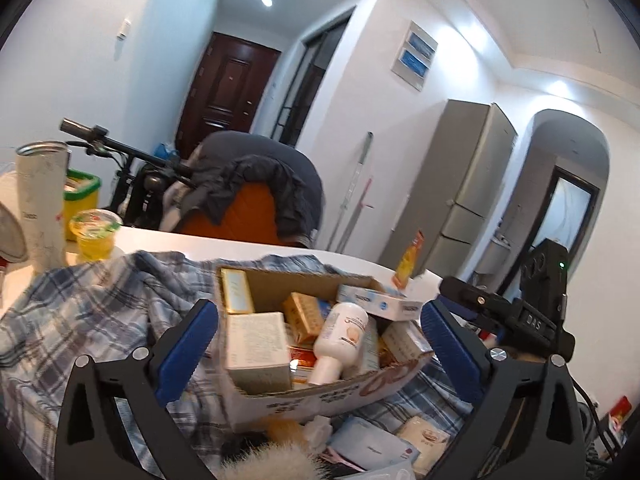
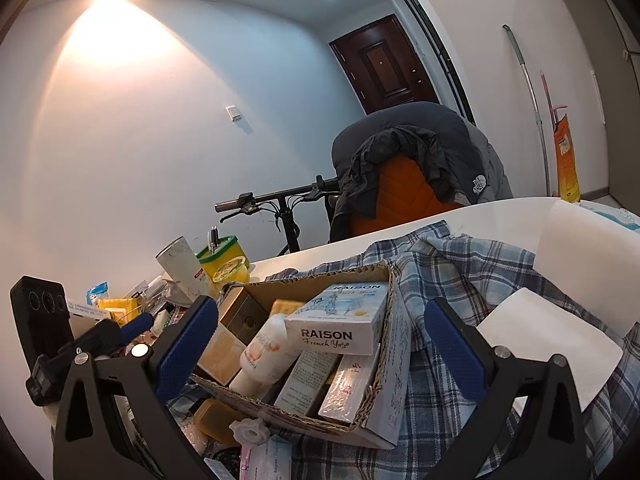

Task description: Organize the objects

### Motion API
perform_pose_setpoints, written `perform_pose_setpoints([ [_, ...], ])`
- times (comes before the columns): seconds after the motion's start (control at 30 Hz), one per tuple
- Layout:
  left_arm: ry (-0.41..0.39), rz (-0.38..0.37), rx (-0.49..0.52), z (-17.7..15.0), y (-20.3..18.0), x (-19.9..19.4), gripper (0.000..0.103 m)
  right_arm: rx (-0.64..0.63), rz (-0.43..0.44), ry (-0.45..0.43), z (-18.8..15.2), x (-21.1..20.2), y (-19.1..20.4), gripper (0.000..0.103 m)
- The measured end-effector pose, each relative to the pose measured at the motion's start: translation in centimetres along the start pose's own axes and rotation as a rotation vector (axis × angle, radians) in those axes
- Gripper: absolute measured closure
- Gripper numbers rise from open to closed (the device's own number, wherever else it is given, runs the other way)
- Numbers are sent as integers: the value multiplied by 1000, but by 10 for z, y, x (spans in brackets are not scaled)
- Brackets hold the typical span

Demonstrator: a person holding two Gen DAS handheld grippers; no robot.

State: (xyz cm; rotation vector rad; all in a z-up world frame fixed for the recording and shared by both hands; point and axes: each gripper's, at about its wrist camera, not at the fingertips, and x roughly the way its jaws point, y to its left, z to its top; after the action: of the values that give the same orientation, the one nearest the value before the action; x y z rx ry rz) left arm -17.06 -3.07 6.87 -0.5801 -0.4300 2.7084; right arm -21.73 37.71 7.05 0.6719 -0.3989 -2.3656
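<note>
On the plaid cloth (image 1: 80,320), a cardboard box (image 2: 316,420) of small cartons and a white bottle (image 1: 340,340), both tongs (image 1: 318,344) (image 2: 320,348) spread, empty.

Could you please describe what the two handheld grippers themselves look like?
Both the left gripper and the right gripper have matte black angular frames with triangular cut-outs and silver round bolts. Their fingers carry ribbed royal-blue pads. A black cable runs beside the left gripper, whose view also shows the right unit's black body with white lettering.
</note>
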Motion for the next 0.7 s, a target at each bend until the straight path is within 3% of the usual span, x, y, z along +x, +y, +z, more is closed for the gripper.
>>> perform_pose_setpoints([
  [0.3, -34, 81, 64, 3, -2, -12, 0, 1, 5, 1, 0, 0, 0, 0],
  [0.5, -24, 87, 116, 5, -4, -20, 0, -6, 6, 8, -2, 0, 2, 0],
  [0.7, 10, 74, 79, 7, 3, -20, 0, -2, 8, 10, -2, 1, 1, 0],
])
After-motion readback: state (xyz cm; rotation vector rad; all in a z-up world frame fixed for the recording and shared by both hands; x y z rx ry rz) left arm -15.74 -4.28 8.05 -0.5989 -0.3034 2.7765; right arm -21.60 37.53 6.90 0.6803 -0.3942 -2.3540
